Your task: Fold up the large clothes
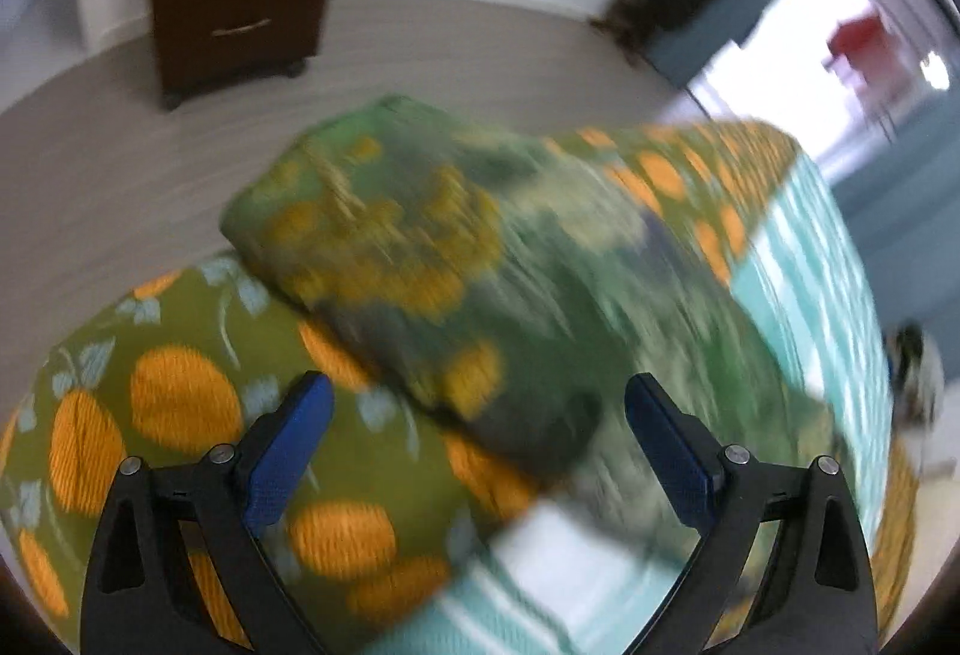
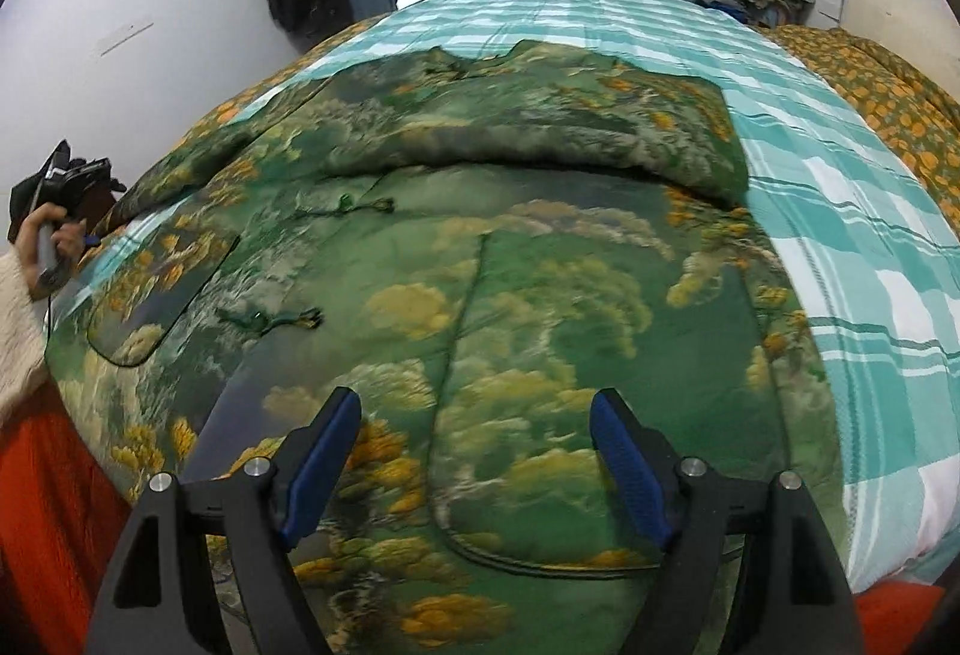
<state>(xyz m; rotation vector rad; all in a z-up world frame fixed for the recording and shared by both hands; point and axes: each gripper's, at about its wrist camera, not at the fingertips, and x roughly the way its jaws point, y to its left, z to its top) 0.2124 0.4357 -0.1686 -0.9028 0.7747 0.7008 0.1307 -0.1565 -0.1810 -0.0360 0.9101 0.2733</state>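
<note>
The green landscape-print jacket [image 2: 480, 295] lies spread on the bed [image 2: 840, 235], top part folded over. Both tongs, left [image 1: 477, 415] and right [image 2: 477, 433], hang released, empty. Pinch the near hem corners evenly, then fold up squarely.

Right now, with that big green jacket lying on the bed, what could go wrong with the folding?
1. The green jacket is only partly folded; its top flap sits puffy and might spring open.
2. One sleeve end reaches the bed's edge, over the orange-print blanket, and could slide off.
3. Both the left hand-held gripper and the right hand-held gripper are open and holding nothing, so nothing pins the fold.
</note>
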